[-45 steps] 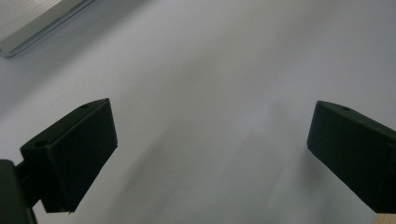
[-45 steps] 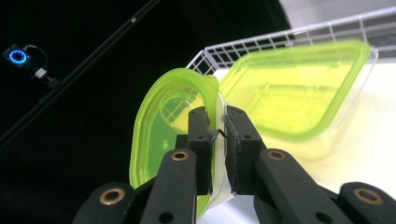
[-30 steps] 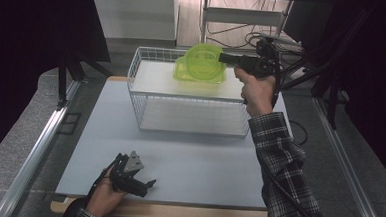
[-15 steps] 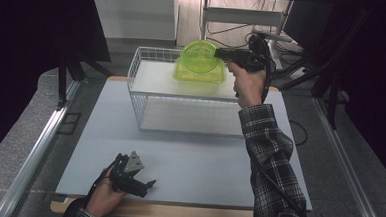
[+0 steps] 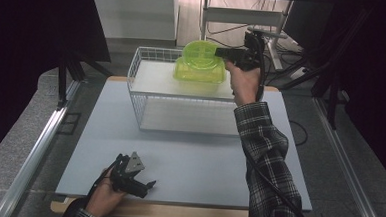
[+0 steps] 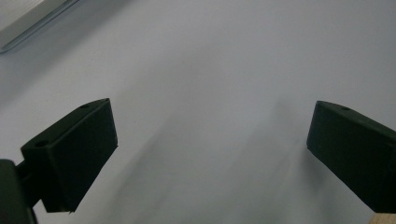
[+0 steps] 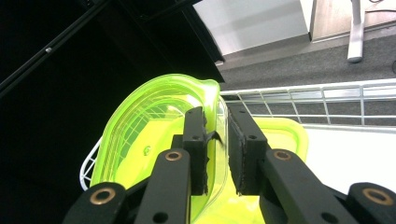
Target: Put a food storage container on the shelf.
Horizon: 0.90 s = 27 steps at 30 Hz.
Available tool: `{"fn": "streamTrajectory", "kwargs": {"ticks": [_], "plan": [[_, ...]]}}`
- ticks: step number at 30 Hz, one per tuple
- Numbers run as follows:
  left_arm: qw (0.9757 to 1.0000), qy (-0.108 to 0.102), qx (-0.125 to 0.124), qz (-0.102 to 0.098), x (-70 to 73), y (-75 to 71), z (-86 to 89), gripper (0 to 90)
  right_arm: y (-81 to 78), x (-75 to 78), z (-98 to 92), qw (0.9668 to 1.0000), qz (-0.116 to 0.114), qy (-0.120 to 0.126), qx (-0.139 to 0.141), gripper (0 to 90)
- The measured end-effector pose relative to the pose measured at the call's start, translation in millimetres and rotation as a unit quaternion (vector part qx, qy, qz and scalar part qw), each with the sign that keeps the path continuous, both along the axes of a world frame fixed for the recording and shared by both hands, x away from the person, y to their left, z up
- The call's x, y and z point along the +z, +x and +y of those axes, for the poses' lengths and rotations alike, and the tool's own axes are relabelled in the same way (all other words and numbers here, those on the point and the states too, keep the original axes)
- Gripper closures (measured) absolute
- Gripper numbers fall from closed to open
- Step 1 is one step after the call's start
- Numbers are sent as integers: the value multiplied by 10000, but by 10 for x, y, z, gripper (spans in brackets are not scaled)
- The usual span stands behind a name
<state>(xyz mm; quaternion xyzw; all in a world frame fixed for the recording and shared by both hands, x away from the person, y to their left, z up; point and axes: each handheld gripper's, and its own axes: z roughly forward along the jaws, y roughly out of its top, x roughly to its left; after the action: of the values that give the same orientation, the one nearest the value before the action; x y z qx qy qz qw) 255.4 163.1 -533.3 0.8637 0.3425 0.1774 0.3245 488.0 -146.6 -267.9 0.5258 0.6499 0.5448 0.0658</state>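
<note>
Green plastic lid (image 5: 201, 55): light, stiff, likely slippery; right claw (image 7: 217, 140) pinches its rim above basket (image 5: 181, 105); left claw (image 6: 210, 154) spread, idle on surface (image 5: 188, 163).

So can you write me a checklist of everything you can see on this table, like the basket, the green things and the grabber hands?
Surface: pale grey table top, bare in front of the basket.
Job's things: white wire basket at the far side; a green plastic container inside it; a round green lid or dish held tilted just above it.
Clutter: nothing seen.
Grippers: right gripper shut on the lid's rim; left gripper open, low over the table near the front edge.
Cables: one black cable trails along the right sleeve; more lie on the floor behind.
Surroundings: dark curtains both sides, metal rail at left, grey floor.
</note>
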Motion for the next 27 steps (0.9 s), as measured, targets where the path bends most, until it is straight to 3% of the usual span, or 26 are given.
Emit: {"fn": "streamTrajectory", "kwargs": {"ticks": [7,12,27], "plan": [[10000,24,-18,17,-2,-2,-3,16,24,-31,-12,10000,-42,13,-9,693],[10000,32,-21,19,-3,-2,-4,16,14,-24,-52,9997,-63,132,174,593],[10000,31,-15,27,-4,-2,-11,15,-180,-10,-238,9968,-462,-256,598,332]]}}
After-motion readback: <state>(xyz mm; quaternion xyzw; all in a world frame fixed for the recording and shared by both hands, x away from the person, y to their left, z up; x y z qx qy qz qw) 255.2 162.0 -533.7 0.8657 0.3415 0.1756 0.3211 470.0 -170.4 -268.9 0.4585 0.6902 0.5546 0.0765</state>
